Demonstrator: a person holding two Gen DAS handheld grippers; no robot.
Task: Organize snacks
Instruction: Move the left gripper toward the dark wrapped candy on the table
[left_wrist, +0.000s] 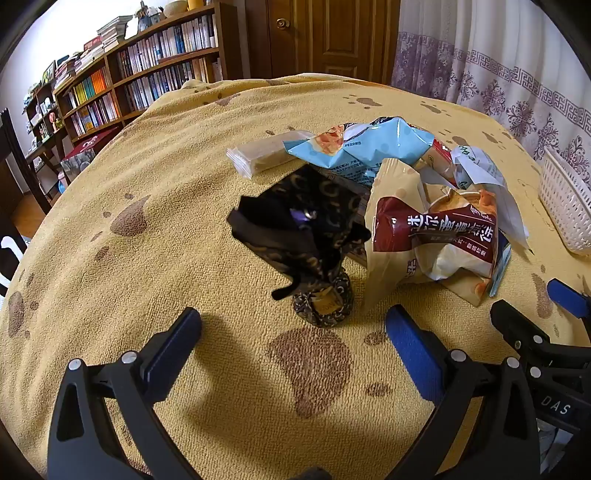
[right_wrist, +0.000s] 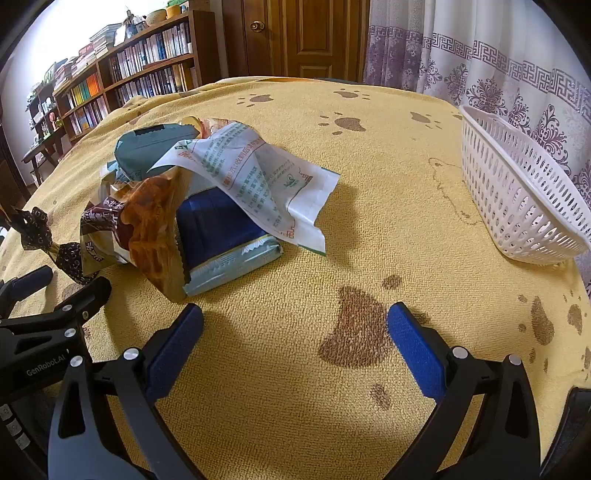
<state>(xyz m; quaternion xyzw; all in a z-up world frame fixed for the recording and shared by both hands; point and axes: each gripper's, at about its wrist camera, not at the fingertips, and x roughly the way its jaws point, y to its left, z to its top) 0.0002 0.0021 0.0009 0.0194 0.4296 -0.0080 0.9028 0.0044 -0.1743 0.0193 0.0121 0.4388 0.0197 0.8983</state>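
Observation:
A heap of snack packets lies on a yellow paw-print cloth (left_wrist: 184, 206). In the left wrist view a black gold-patterned twist-tied pouch (left_wrist: 306, 236) stands nearest, with a beige and maroon bag (left_wrist: 432, 229), a light blue bag (left_wrist: 365, 147) and a clear-wrapped bar (left_wrist: 262, 155) behind it. My left gripper (left_wrist: 293, 328) hangs open just short of the pouch, nothing between its fingers. In the right wrist view a white printed packet (right_wrist: 255, 177) drapes over a navy packet (right_wrist: 221, 229). My right gripper (right_wrist: 295, 325) is open over bare cloth, right of the heap.
A white slotted plastic basket (right_wrist: 517, 192) stands on the cloth at the right, empty as far as I see. Bookshelves (left_wrist: 122, 81), a wooden door (left_wrist: 325, 37) and a patterned curtain (left_wrist: 498, 81) line the back. The cloth drops away at its left edge.

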